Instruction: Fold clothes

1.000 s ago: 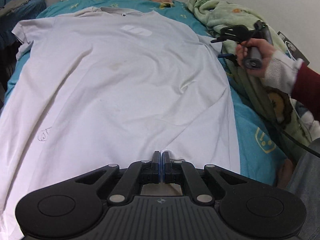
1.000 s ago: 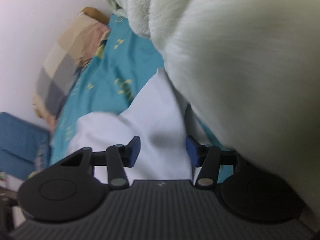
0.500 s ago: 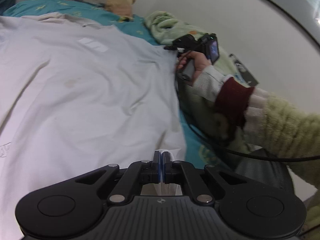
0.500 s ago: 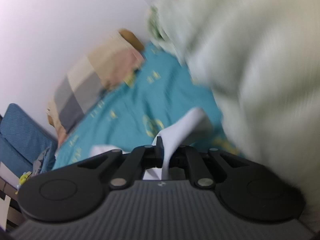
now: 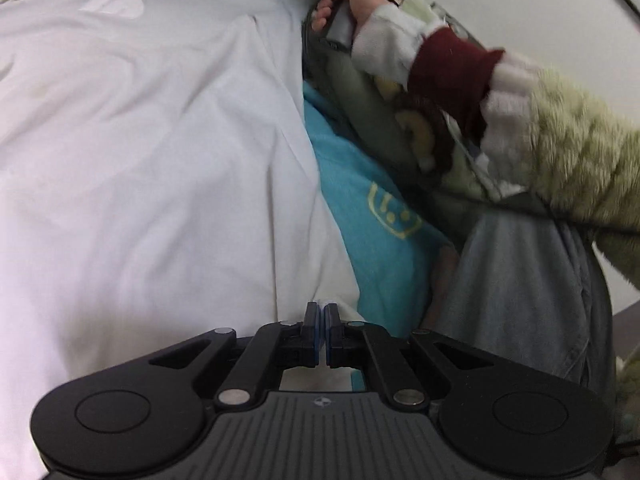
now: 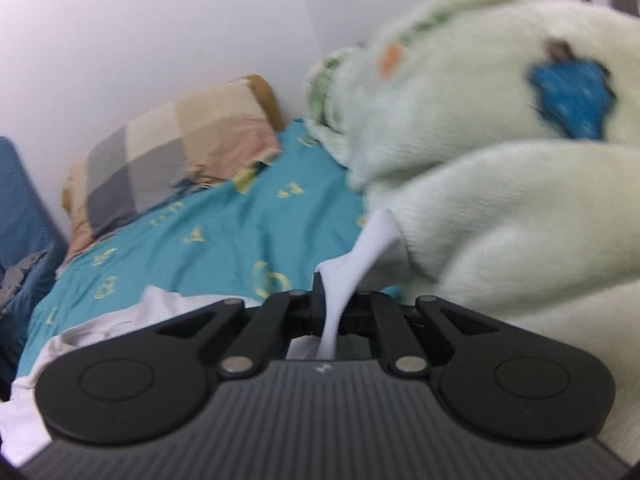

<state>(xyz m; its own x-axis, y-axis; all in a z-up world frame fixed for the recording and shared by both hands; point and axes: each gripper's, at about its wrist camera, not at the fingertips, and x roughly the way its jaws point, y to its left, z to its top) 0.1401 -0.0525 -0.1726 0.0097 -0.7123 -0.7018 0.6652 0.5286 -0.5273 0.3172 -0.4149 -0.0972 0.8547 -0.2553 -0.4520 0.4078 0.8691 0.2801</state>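
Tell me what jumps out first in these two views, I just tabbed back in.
The big white T-shirt spread over the teal bedsheet fills the left wrist view, with the left gripper shut on its near hem. In the right wrist view, the right gripper pinches a twisted strip of the same shirt, lifted beside the fluffy pale-green blanket. A checked pillow lies at the head of the bed.

White shirt (image 6: 340, 304) in right claw (image 6: 334, 312)

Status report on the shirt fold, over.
Left gripper shut on white shirt hem. Right gripper shut on its sleeve. Green blanket crowds the right side.
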